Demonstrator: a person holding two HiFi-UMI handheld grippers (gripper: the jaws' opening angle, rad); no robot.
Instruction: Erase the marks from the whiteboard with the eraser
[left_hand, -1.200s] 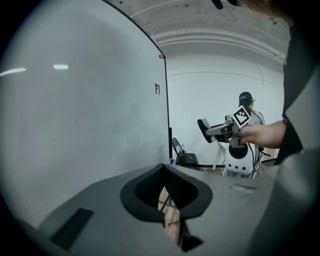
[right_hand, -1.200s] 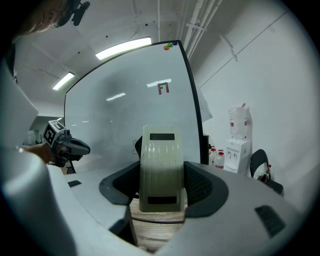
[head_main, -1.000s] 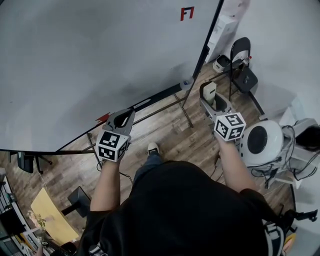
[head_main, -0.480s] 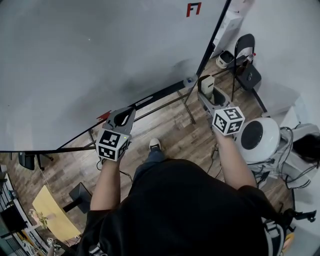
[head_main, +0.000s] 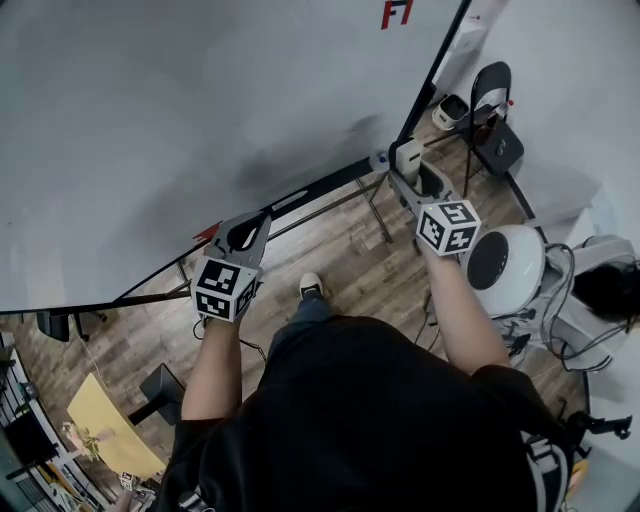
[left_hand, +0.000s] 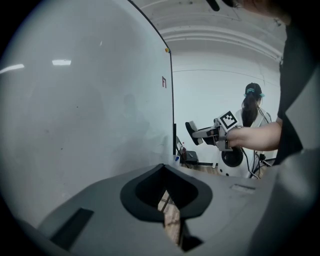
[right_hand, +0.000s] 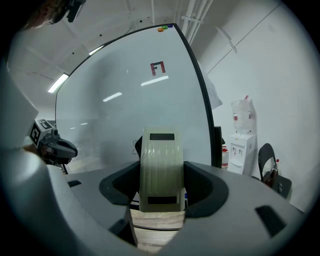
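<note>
Head view: your left gripper sits at 7 o'clock by the lower edge of the whiteboard. Your right gripper, at 2 o'clock, holds the beige eraser near the board's right frame. A red mark is at 1 o'clock.
Left gripper view: jaws together, nothing between them.
Right gripper view: jaws clamped on the upright eraser, with the red mark at 12 o'clock.

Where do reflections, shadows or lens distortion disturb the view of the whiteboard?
Right gripper view: bright glare streaks lie on the whiteboard, one just below the red mark; its edge curves from the wide lens. Head view: soft grey shadows on the board. Left gripper view: two light reflections, dark corners.
</note>
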